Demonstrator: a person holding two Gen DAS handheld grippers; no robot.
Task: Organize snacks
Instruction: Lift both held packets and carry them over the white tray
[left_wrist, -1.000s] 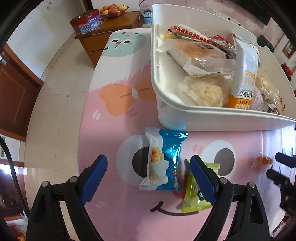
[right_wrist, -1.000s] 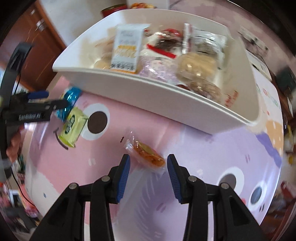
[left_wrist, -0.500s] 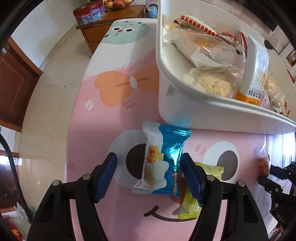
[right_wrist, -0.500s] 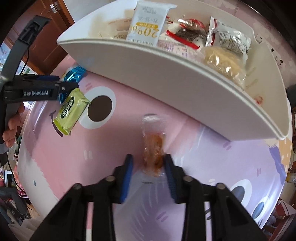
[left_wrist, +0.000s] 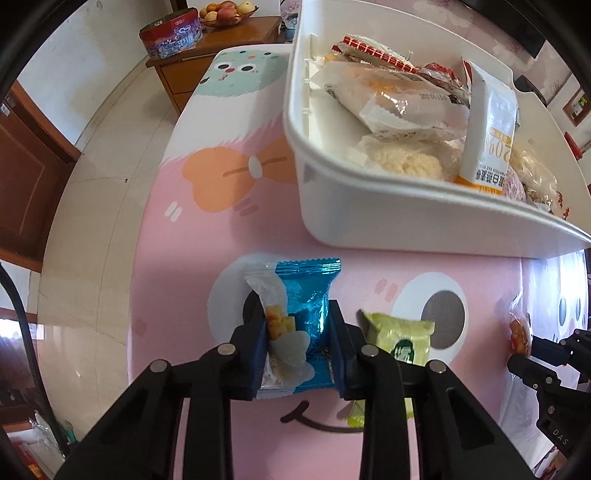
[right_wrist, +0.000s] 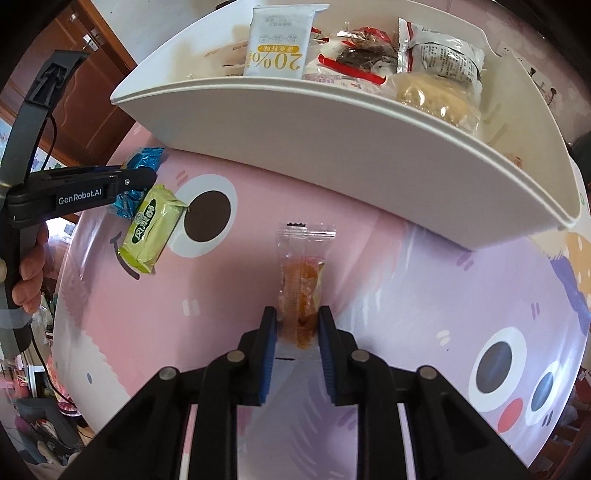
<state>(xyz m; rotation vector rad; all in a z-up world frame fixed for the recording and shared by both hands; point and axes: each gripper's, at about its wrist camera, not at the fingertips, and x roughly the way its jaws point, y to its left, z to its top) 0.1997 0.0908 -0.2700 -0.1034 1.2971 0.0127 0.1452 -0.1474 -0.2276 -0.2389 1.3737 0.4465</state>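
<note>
Left gripper (left_wrist: 297, 347) clamps blue packet (left_wrist: 295, 325), right gripper (right_wrist: 297, 332) seemingly pinches orange candy (right_wrist: 301, 291); white bin (right_wrist: 369, 147) straight ahead, both packets lengthwise toward it.

Wooden cabinet (left_wrist: 207, 48) against white wall (left_wrist: 92, 48), tiled floor (left_wrist: 110, 177).

Since a second ago, the left gripper (left_wrist: 297, 345) closes onto the blue snack packet (left_wrist: 301, 317), and the right gripper (right_wrist: 297, 336) pinches the clear orange candy wrapper (right_wrist: 301, 280).
</note>
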